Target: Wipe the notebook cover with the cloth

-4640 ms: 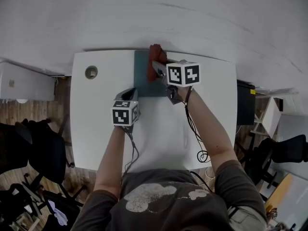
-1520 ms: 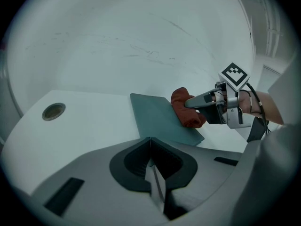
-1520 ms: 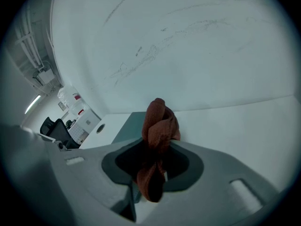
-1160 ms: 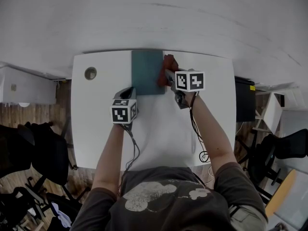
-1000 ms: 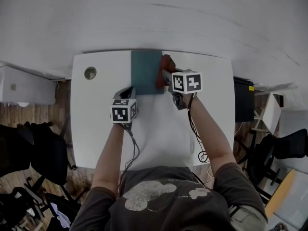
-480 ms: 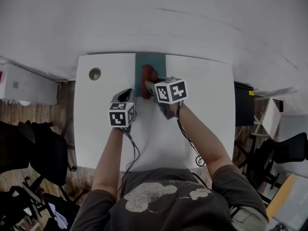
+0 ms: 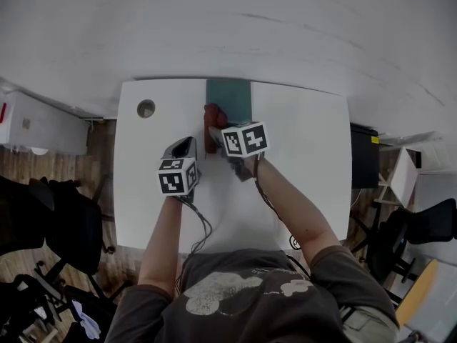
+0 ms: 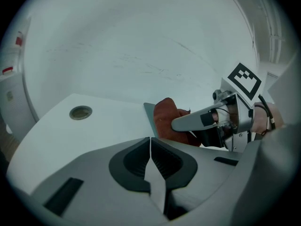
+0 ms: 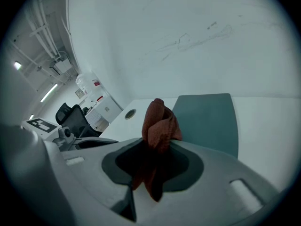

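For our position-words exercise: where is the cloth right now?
In the head view, the cloth is clamped in the right gripper at the notebook's left edge, right of the round hole.

An office: white desk (image 7: 314, 156) with cable grommet (image 7: 146, 108), black swivel chairs (image 7: 68, 227), wood floor (image 7: 50, 164)

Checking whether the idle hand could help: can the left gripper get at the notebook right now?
Probably yes. The left gripper, jaws shut and empty, has bare table toward the left edge of the notebook; the right gripper and its cloth block only the near end.
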